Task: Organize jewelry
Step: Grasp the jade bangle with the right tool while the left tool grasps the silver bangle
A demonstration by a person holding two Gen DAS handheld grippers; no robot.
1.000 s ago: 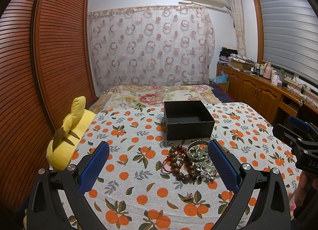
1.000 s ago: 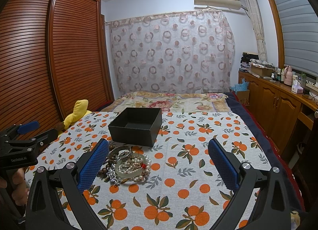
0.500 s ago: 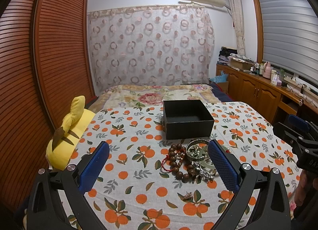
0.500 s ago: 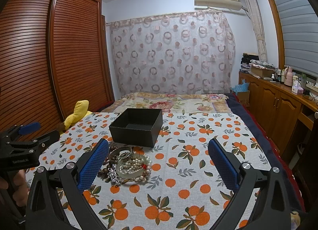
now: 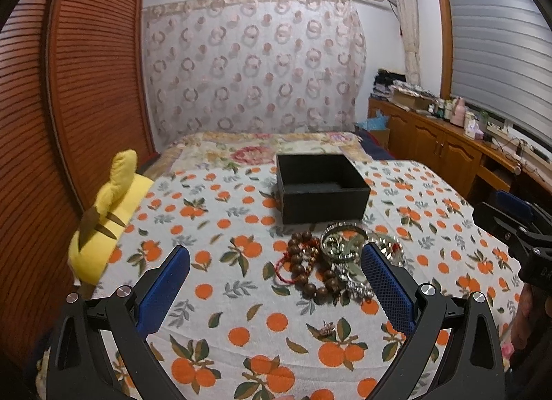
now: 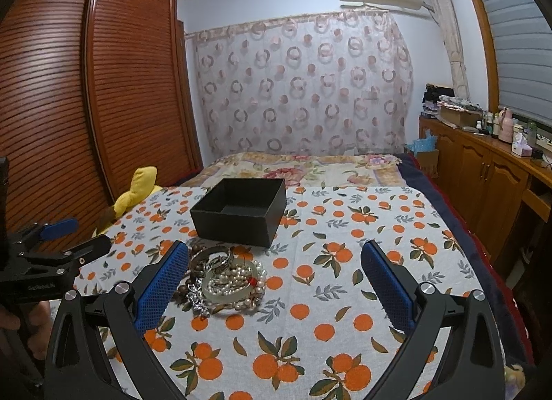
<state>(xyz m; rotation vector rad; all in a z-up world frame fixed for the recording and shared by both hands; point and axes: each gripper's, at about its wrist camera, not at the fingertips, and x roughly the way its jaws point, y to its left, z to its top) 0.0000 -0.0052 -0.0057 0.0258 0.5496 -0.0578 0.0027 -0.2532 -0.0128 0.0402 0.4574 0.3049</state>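
An open black box (image 5: 322, 189) (image 6: 239, 212) stands on the orange-print cloth. In front of it lies a heap of jewelry: a brown wooden bead bracelet (image 5: 307, 267), silver bangles (image 5: 341, 243) (image 6: 215, 258), a pale jade bangle with pearl strands (image 6: 233, 281). A small loose piece (image 5: 326, 328) lies nearer me. My left gripper (image 5: 276, 288) is open and empty, above the cloth just short of the heap. My right gripper (image 6: 276, 284) is open and empty, with the heap by its left finger. Each gripper shows in the other's view: right (image 5: 514, 224), left (image 6: 55, 244).
A yellow plush toy (image 5: 107, 217) lies at the cloth's left edge by the slatted wooden wardrobe (image 5: 69, 106). A flowered blanket (image 5: 262, 149) covers the bed behind the box. Wooden cabinets (image 6: 483, 179) with clutter line the right wall.
Both views have shifted slightly; the jewelry heap and box sit a little closer in each. Both grippers stay open and empty.
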